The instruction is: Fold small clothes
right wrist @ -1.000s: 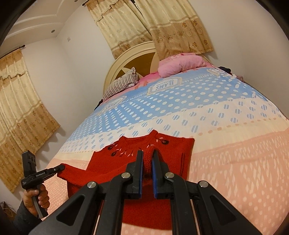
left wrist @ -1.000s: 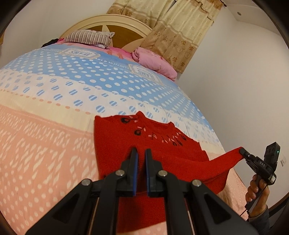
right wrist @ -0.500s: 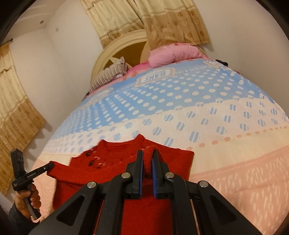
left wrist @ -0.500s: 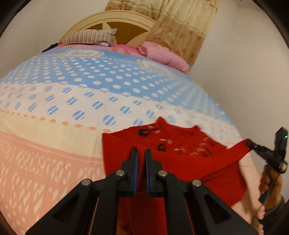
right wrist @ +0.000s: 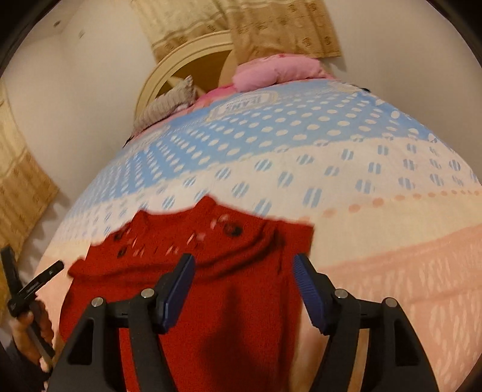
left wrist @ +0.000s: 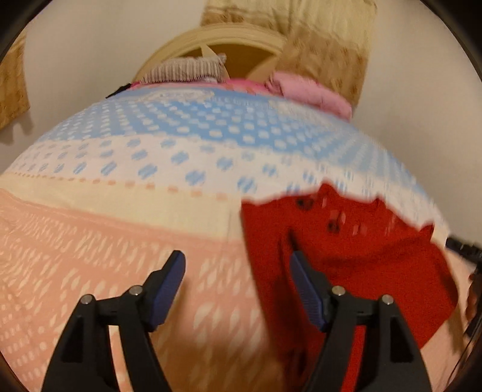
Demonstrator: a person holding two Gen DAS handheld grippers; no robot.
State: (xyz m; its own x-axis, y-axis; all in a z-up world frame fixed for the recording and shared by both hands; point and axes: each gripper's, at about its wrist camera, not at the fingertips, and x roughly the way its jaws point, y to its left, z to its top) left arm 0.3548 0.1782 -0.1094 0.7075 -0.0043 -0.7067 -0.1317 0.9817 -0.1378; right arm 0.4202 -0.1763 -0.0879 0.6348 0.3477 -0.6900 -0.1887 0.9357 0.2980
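Note:
A small red knitted sweater (left wrist: 346, 250) with dark buttons lies on the bed, one sleeve folded across its chest. It also shows in the right wrist view (right wrist: 217, 289). My left gripper (left wrist: 238, 271) is open and empty, its jaws wide, over the sweater's left edge and the pink cover. My right gripper (right wrist: 244, 271) is open and empty just above the sweater's body. The other gripper's tip shows at the right edge of the left wrist view (left wrist: 464, 247) and at the left edge of the right wrist view (right wrist: 33, 283). Both views are blurred.
The bed cover (right wrist: 376, 241) has pink, cream and blue dotted bands. A striped pillow (left wrist: 186, 69) and a pink pillow (right wrist: 277, 71) lie at the wooden headboard (left wrist: 229, 45). Curtains (right wrist: 241, 21) hang behind; walls stand close on both sides.
Both grippers have opened and let go of the sweater. The stretched sleeve now lies folded across the body. The left gripper has shifted to the left.

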